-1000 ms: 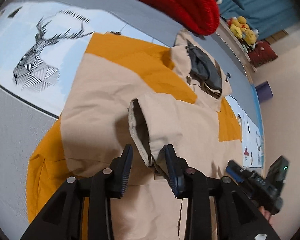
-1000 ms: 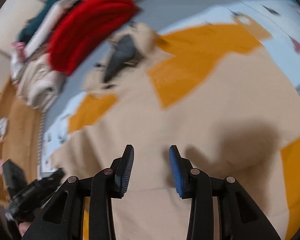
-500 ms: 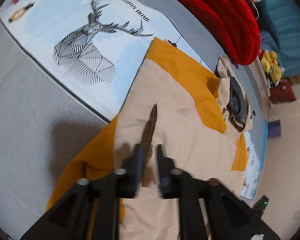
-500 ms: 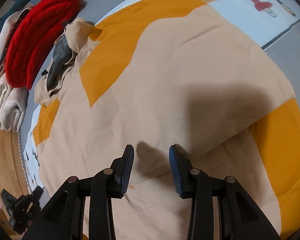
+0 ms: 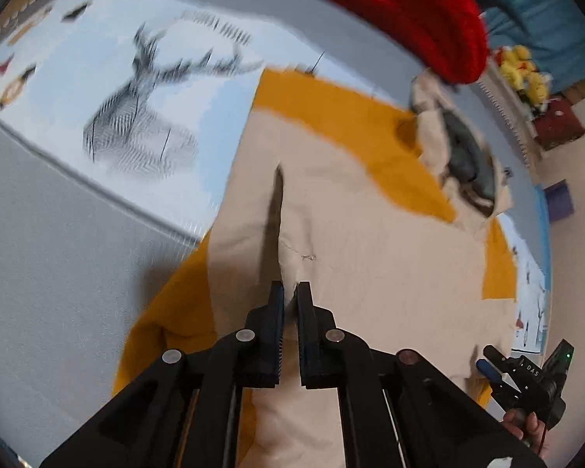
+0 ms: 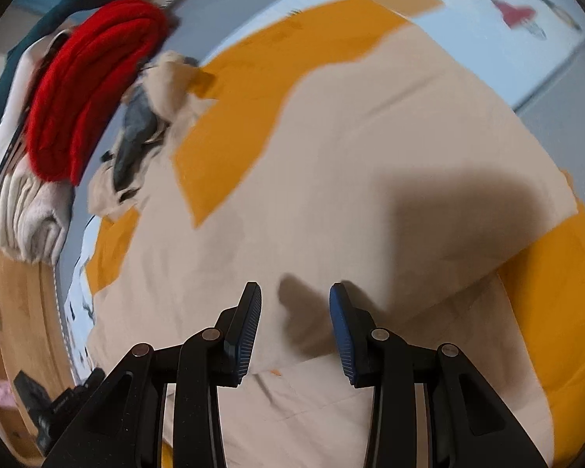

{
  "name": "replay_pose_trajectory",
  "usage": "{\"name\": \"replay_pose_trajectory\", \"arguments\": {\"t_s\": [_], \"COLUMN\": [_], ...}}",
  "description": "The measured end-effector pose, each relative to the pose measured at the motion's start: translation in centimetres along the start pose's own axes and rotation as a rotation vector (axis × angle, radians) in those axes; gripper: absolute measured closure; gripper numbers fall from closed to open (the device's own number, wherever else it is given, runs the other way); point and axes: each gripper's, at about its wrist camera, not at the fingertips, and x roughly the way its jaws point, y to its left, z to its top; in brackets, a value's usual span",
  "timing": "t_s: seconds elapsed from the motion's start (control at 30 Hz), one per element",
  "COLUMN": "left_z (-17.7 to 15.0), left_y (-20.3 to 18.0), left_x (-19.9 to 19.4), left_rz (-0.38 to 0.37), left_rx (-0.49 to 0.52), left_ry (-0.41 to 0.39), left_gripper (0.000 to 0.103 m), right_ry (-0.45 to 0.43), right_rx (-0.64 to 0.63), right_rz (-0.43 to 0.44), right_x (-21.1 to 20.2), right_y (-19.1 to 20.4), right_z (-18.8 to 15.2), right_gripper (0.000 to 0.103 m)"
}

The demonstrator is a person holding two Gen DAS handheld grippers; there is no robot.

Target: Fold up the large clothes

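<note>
A large beige and mustard hooded garment [image 5: 370, 241] lies spread on the bed; its hood [image 5: 464, 156] with grey lining is at the far right. My left gripper [image 5: 289, 304] is shut on the beige sleeve cuff [image 5: 288, 234] and holds it lifted over the garment's body. In the right wrist view the same garment [image 6: 351, 156] fills the frame. My right gripper [image 6: 295, 304] is open and empty, just above the beige cloth near a fold edge. It also shows in the left wrist view [image 5: 526, 374] at the lower right.
A red knitted blanket [image 5: 401, 11] lies at the bed's far end beyond the hood, also in the right wrist view [image 6: 89, 82] beside folded pale towels [image 6: 31, 214]. A deer-print sheet [image 5: 136, 117] covers the bed to the left. Yellow plush toys [image 5: 522, 70] sit far right.
My left gripper closed on the sleeve cuff a second ago and has carried it over the garment's body. My right gripper stayed open and shifted a little over the beige cloth.
</note>
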Motion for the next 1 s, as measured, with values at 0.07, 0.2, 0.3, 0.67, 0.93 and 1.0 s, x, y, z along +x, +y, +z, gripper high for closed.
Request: {"name": "replay_pose_trajectory", "arguments": {"t_s": [0.07, 0.2, 0.3, 0.67, 0.93, 1.0], "left_z": [-0.2, 0.2, 0.2, -0.4, -0.7, -1.1], "left_y": [0.4, -1.3, -2.6, -2.9, -2.0, -3.6], "left_x": [0.8, -2.3, -2.7, 2.0, 3.6, 2.1], "left_rz": [0.036, 0.092, 0.053, 0.150, 0.215, 0.259], "left_rx": [-0.015, 0.058, 0.125, 0.176, 0.156, 0.230], "left_ry": [0.033, -0.127, -0.155, 0.001, 0.037, -0.040], "left_gripper": [0.094, 0.092, 0.089, 0.089, 0.085, 0.085], "right_ry": [0.011, -0.001, -0.060, 0.018, 0.003, -0.013], "right_rx": [0.031, 0.062, 0.016, -0.006, -0.063, -0.032], "right_rz": [-0.029, -0.060, -0.045, -0.066, -0.075, -0.086], "right_x": [0.4, -0.1, -1.3, 0.8, -0.2, -1.0], "right_y": [-0.9, -1.7, -0.8, -1.4, -0.4, -0.9], "right_z": [0.1, 0.3, 0.5, 0.9, 1.2, 1.2], "right_gripper": [0.065, 0.065, 0.065, 0.065, 0.065, 0.065]}}
